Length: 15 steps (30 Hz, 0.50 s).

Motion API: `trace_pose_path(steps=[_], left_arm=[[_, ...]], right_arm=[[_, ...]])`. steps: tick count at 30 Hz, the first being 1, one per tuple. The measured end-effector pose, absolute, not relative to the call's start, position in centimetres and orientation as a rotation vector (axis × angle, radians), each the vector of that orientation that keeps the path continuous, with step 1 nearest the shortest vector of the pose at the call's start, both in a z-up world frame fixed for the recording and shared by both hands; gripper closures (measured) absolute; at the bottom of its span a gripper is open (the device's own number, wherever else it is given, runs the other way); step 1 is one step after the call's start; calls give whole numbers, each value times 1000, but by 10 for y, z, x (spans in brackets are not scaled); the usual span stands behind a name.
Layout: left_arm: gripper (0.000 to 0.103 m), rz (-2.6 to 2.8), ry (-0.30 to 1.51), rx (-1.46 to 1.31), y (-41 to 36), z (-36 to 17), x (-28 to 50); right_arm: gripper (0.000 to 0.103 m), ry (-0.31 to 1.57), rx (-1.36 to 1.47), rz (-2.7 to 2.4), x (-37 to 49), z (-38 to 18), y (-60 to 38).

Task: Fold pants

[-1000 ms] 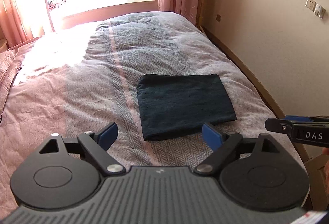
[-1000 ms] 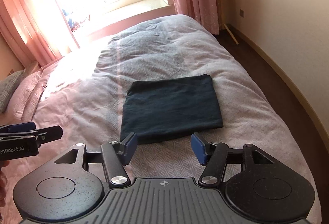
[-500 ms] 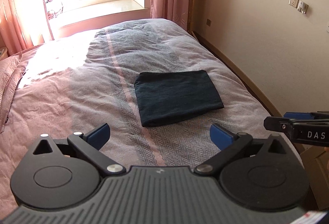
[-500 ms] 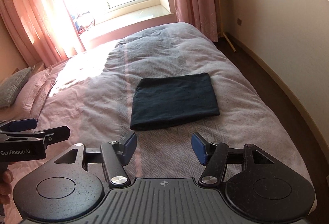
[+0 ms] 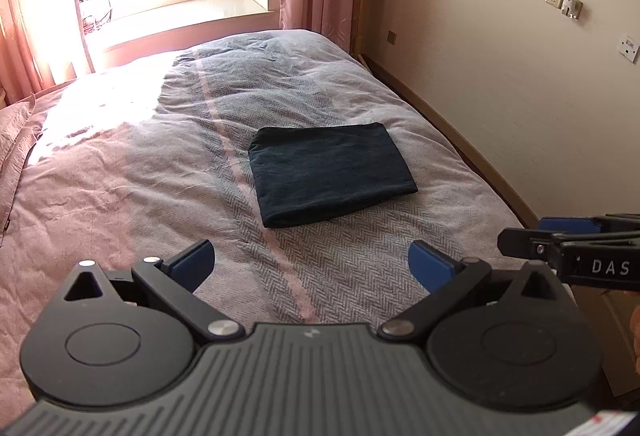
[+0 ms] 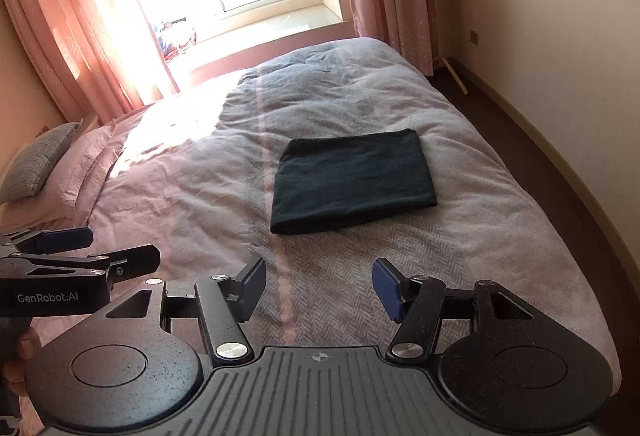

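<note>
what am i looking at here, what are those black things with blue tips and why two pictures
These are two hand-held tongs, one in each of a person's hands, and each carries a camera that looks out along its blue fingers. One picture comes from the left tongs, the other from the right tongs. Each view also catches the other tool at its edge. Both tongs are open and hold nothing. Ahead, on the bed, lie dark pants folded into a neat rectangle, touched by neither tool.

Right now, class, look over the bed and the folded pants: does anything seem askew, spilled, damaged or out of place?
Nothing stands out. The dark pants lie as a neat folded rectangle on the bed, turned slightly off its stripes. The cover is only mildly wrinkled. The left gripper and right gripper are open, clear of the cloth.
</note>
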<state>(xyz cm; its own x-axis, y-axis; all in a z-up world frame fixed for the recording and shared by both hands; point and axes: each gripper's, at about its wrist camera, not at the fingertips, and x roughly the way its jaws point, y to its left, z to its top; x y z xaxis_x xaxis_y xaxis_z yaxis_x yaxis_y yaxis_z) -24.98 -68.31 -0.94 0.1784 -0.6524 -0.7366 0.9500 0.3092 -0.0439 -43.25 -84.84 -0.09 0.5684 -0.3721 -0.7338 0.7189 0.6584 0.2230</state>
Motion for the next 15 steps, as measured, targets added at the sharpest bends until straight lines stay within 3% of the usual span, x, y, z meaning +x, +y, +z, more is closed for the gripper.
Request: trace_pose_path(steps=[15], left_arm=[[1,-1180,749,503,-690,-14,-248]], right_arm=[[47,723,551,-677,-431,-7,-850]])
